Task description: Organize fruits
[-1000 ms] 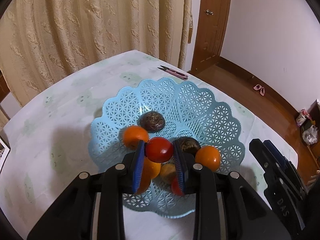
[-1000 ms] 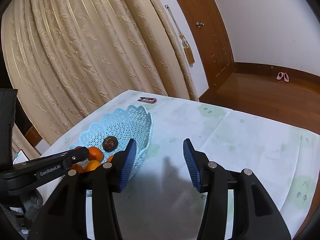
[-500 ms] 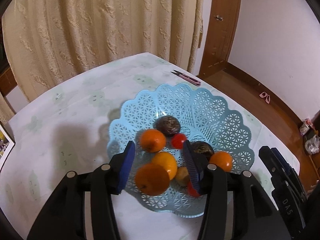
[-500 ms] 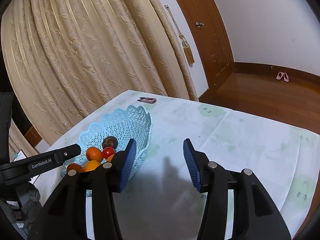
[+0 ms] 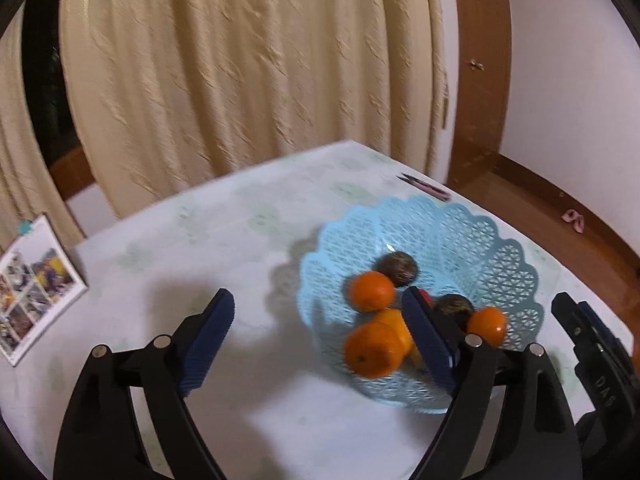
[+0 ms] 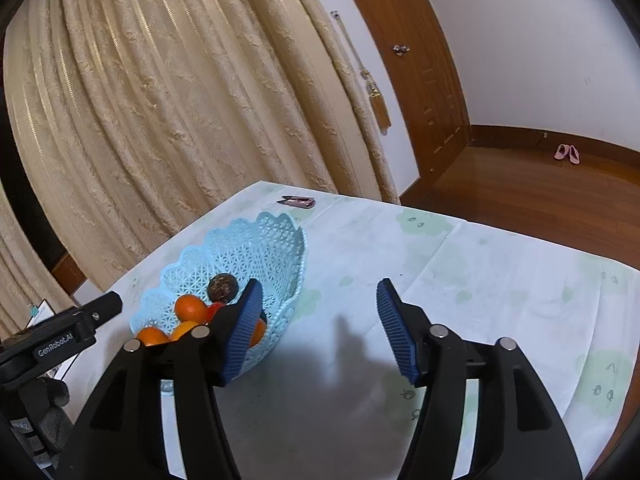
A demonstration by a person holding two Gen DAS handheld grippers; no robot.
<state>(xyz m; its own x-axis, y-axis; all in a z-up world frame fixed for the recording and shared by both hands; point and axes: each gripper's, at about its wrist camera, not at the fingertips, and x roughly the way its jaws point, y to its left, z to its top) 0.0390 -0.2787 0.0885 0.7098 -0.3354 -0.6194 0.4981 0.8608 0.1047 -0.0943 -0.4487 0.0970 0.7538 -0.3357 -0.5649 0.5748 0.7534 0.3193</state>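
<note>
My left gripper [image 5: 316, 332] is wide open and holds nothing; between its fingers I see only the tablecloth [image 5: 256, 380]. My right gripper [image 6: 318, 326] is also wide open and empty, over the cloth just beside the basket [image 6: 276, 240]. The light blue basket [image 5: 480, 232] stands on the table, behind my left gripper's right finger [image 5: 426, 336]. Inside it, nearest to me, lies one orange [image 5: 374, 350], then more oranges, among them one [image 5: 371, 291] further in and one [image 5: 486, 326] at the right. A small red fruit [image 6: 213, 309] and two dark round fruits [image 5: 398, 268] are deeper in the basket. Beyond the basket a pink clipper [image 6: 298, 201] lies near the table edge. Far left on the table is a photo card [image 5: 34, 284].
</note>
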